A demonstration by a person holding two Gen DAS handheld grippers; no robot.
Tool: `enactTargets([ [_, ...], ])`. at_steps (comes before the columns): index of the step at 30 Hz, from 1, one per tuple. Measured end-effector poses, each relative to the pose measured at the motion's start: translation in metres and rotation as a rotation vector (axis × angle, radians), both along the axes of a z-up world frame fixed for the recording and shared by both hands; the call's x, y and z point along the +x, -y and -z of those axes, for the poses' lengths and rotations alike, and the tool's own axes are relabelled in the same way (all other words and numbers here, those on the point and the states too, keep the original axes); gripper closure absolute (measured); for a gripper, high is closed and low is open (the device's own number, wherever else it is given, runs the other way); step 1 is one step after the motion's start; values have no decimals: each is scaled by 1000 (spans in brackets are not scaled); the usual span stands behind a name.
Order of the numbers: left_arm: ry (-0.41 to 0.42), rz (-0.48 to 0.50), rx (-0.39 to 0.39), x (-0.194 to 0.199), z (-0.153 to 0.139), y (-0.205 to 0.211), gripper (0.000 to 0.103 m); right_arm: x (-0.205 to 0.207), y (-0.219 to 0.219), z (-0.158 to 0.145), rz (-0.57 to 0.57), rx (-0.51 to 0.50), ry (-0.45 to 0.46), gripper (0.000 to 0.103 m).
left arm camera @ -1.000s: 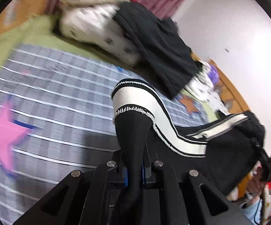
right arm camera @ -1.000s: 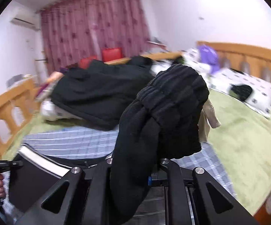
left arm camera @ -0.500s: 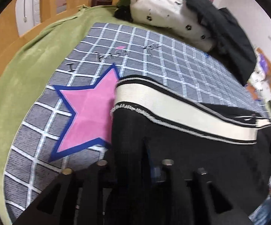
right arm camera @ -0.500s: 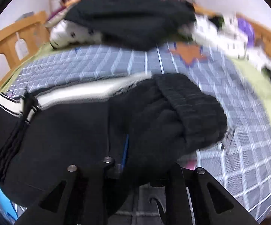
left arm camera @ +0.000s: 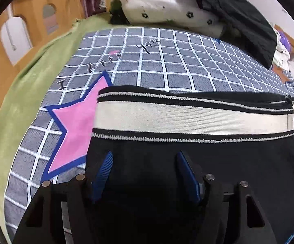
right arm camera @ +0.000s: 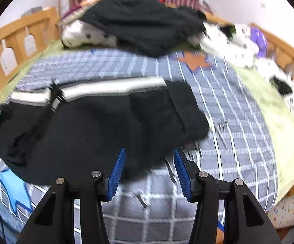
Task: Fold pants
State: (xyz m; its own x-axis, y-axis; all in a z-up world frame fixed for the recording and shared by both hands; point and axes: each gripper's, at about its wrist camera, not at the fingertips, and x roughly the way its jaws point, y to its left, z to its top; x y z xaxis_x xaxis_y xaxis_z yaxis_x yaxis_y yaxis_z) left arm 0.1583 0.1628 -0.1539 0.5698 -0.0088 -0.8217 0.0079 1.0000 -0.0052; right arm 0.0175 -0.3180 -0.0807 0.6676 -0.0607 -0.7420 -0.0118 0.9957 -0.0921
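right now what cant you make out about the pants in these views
- Left wrist view: the pants run off the right and bottom edges, and the left gripper covers their near hem.
- Right wrist view: motion blur smears the white stripe; how many layers are folded is unclear.
- Embroidered writing on the checked blanket: too distorted to read.

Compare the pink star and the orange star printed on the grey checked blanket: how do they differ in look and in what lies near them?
The pink star has a dark blue border; the orange star shows no clear border, though that view is blurred. The black pants cover one side of the pink star, while the orange star lies apart from them, fully visible, near the dark garment beyond. Both are printed on the same grey checked blanket.
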Motion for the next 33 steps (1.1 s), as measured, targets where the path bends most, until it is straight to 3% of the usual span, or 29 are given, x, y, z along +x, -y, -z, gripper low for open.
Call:
enactTargets([
  [3,3,21,-130,-26,-16,-10,40,15,-15,-6,-47,-15,63,54],
  [6,43,34,-111,-60,-24,-12,40,41,-11,15,-14,-4,32,54],
  [9,66,66,-101,-91,-24,-13,40,66,5,64,55,9,-100,53],
  [11,50,79,-108,-107,-17,-12,40,65,6,77,49,-10,-88,53],
  [13,38,84,-113,-122,-10,-9,40,64,-4,70,62,-37,-100,54],
  [16,94,59,-102,-146,-14,-8,40,56,-14,51,47,45,-87,54],
  [20,131,-44,-231,-174,-19,-32,38,39,-41,20,-13,111,-4,54],
  [24,86,-144,-357,-177,-5,-60,36,30,-85,0,-135,181,29,54],
  [26,66,-181,-475,-176,5,-76,36,28,-105,-2,-175,192,36,53],
  [28,76,-186,-535,-177,10,-84,36,29,-123,1,-205,184,38,53],
  [33,98,-175,-571,-165,14,-77,38,35,-131,23,-208,91,-10,51],
])
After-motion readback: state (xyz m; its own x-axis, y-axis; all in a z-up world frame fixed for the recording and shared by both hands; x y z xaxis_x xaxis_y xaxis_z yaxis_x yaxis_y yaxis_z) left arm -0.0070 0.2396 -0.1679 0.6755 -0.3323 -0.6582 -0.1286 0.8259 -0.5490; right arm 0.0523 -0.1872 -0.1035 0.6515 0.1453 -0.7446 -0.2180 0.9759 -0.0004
